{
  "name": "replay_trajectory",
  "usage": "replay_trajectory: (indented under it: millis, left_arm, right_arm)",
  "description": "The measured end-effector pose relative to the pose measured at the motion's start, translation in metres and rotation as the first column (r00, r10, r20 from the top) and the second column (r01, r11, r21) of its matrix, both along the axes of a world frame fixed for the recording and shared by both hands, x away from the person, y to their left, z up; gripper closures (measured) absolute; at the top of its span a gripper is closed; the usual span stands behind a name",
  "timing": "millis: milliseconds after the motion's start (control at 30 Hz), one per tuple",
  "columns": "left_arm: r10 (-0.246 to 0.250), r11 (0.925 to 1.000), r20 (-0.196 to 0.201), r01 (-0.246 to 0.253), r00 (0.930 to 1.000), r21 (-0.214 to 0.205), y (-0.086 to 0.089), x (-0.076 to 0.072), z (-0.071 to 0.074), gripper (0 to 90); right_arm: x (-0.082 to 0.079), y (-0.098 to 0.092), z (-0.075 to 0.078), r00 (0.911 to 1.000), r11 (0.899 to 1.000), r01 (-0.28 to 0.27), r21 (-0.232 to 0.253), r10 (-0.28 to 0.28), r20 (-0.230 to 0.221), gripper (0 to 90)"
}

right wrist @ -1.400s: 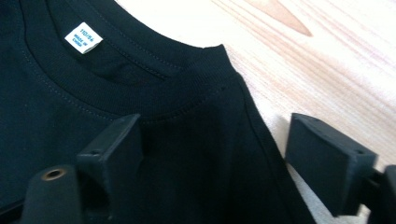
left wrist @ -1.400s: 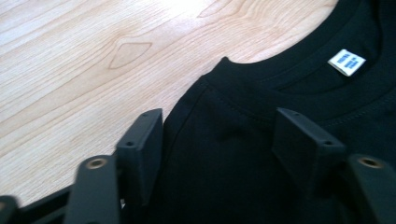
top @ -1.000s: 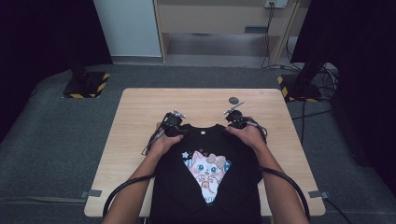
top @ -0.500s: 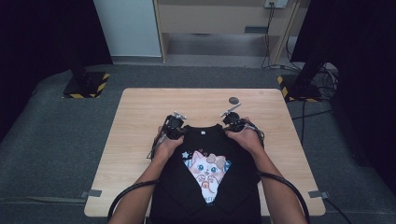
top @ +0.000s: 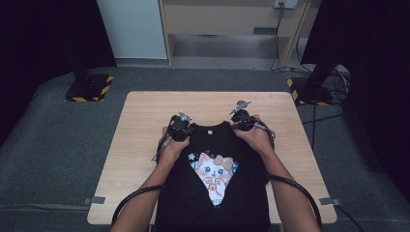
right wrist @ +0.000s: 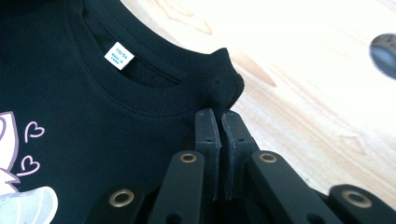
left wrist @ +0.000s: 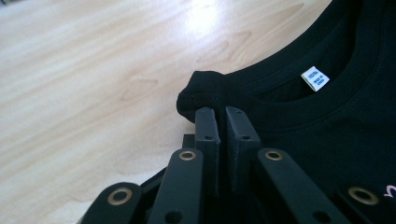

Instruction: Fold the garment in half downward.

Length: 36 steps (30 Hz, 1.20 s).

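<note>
Two grippers clamped now, the left gripper (left wrist: 217,116) and right gripper (right wrist: 218,119), jaws just closed on the shirt (top: 212,159), a shoulder fold pinched either side of its collar (top: 209,130). Shirt lies front-up on the table (top: 140,125). Grip looks made; next, an even lift together.

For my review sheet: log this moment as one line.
stage: shoulders gripped | left gripper: shut on black T-shirt | right gripper: shut on black T-shirt | wooden table: shirt front up
</note>
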<state>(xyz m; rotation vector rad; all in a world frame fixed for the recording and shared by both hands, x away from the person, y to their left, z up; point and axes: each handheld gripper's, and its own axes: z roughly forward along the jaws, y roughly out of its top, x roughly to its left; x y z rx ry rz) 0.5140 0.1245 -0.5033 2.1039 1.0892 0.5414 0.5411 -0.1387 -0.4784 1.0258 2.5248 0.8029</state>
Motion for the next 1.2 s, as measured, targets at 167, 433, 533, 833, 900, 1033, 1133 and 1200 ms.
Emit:
replay_trajectory:
  millis: [167,433,533,833,900,1033,1133,1200]
  left_arm:
    - [-0.008,0.9999,0.044,0.008,0.9990,-0.006,-0.002,0.002,0.012,85.2]
    - [-0.006,0.9999,0.109,0.005,0.9941,0.009,-0.007,0.011,0.032,85.3]
    - [-0.004,0.9998,0.154,0.001,0.9880,0.021,-0.009,0.013,0.040,85.4]
    - [0.019,0.9991,0.212,-0.026,0.9771,0.033,-0.012,0.022,0.057,85.4]
    - [0.019,0.9990,0.221,-0.028,0.9750,0.036,-0.014,0.024,0.061,85.3]
    - [0.017,0.9989,0.230,-0.026,0.9731,0.038,-0.016,0.023,0.064,85.3]
    - [0.012,0.9985,0.232,-0.024,0.9727,0.048,-0.017,0.022,0.064,85.3]
    - [0.013,0.9984,0.229,-0.025,0.9733,0.050,-0.016,0.023,0.065,85.3]
  right_arm:
    - [0.003,-0.001,0.007,0.9989,0.999,0.035,0.006,-0.035,0.029,86.7]
    - [0.011,-0.003,0.024,0.9944,0.997,0.081,0.014,-0.082,0.067,86.7]
    - [0.015,-0.005,0.032,0.9917,0.995,0.093,0.028,-0.095,0.087,86.7]
    - [0.024,-0.005,0.052,0.9825,0.993,0.109,0.053,-0.116,0.146,86.7]
    - [0.025,-0.005,0.056,0.9800,0.992,0.115,0.059,-0.123,0.157,86.7]
    - [0.024,-0.005,0.060,0.9779,0.991,0.120,0.055,-0.127,0.166,86.7]
    - [0.022,-0.006,0.059,0.9782,0.991,0.120,0.057,-0.128,0.164,86.6]
    - [0.022,-0.006,0.059,0.9780,0.991,0.120,0.057,-0.128,0.164,86.6]
